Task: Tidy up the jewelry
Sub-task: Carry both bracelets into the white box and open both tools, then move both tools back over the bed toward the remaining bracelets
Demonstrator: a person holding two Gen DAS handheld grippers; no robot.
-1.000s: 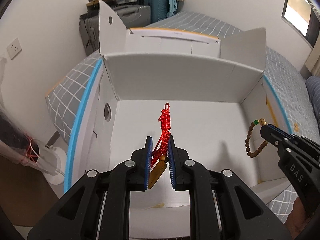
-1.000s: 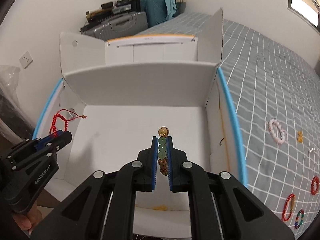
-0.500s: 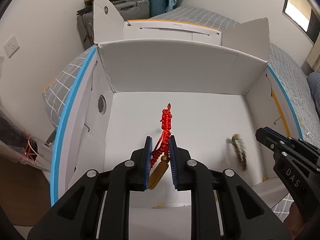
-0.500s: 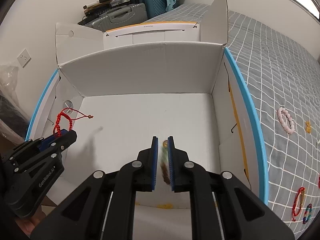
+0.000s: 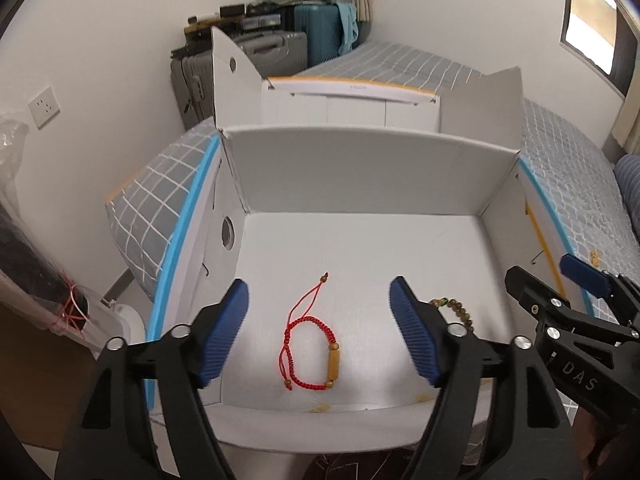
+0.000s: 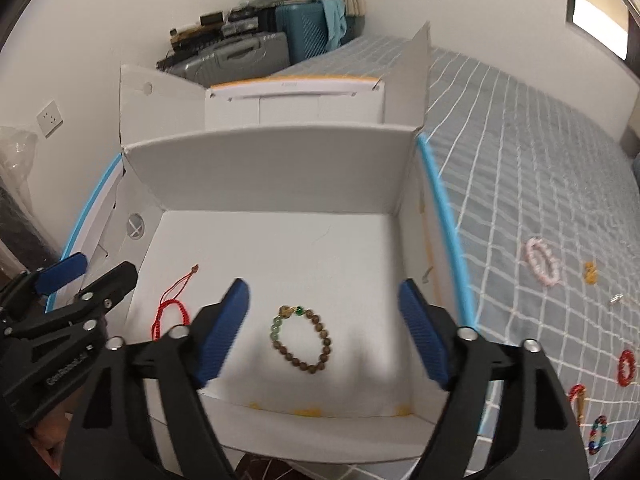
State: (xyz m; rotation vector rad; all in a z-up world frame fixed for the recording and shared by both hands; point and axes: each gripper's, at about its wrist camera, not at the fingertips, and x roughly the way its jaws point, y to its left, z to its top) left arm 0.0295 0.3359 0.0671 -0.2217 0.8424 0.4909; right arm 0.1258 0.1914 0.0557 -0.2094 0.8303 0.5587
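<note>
A red cord bracelet [image 5: 310, 350] with a tan tube bead lies flat on the floor of the open white box [image 5: 360, 168]. My left gripper [image 5: 320, 332] is open above it, jaws wide apart. A brown bead bracelet [image 6: 301, 338] with green beads lies on the box floor to the right of the red one. My right gripper [image 6: 324, 330] is open above it. The brown bracelet [image 5: 454, 310] shows partly behind my left gripper's right finger. The red bracelet [image 6: 170, 312] and the left gripper [image 6: 80, 280] show at the left of the right wrist view.
The box sits on a grey checked bed [image 6: 540, 184]. Several loose bracelets lie on the bedspread to the right: a pink one [image 6: 542, 261], a red one [image 6: 626, 367], a multicoloured one [image 6: 598, 438]. Suitcases [image 5: 280, 48] stand at the back wall.
Both grippers opened wide. The red cord bracelet dropped from the left gripper and the brown bead bracelet from the right; both now lie on the box floor.
</note>
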